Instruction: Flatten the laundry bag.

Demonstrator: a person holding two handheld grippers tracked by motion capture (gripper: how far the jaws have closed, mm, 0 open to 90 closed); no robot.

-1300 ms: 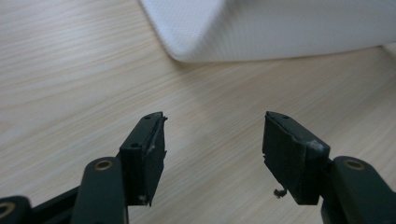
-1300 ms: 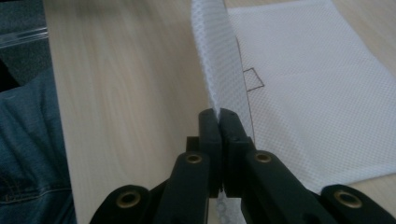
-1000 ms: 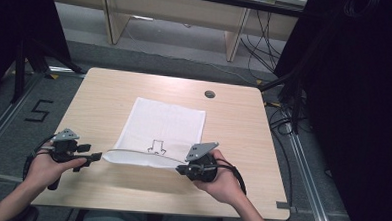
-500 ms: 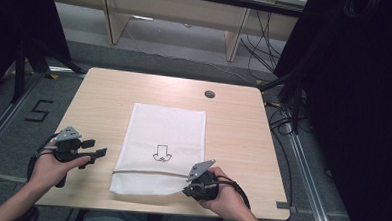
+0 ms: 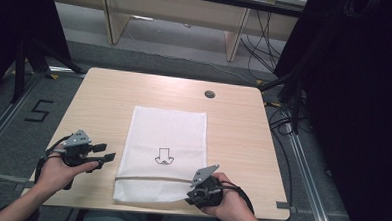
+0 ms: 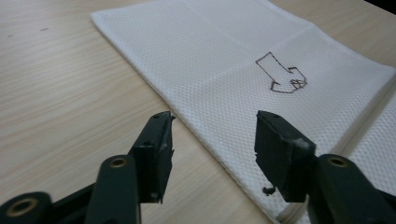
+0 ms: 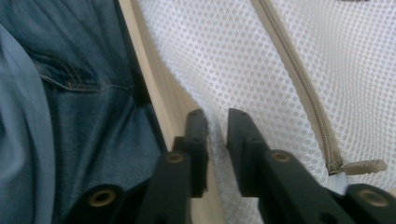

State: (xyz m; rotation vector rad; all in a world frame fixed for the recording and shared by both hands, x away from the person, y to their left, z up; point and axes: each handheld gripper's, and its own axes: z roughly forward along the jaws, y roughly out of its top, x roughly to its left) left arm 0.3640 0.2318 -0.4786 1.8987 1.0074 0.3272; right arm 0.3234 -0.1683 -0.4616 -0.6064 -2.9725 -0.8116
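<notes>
My mesh bag lies flat on the bench, between my two grippers. My right gripper sits at its near corner, its jaws just opening, with a fold of mesh loose between them. My left gripper, spread and lately narrowing, holds nothing, the bag's edge just ahead of it.

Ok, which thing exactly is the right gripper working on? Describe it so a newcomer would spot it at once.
On the wooden table, look at the middle, toward the person's edge: a flat white mesh bag lies there. It carries a small black outlined arrow drawing and a beige zipper across its near end, where the right gripper has mesh between its jaws.
</notes>
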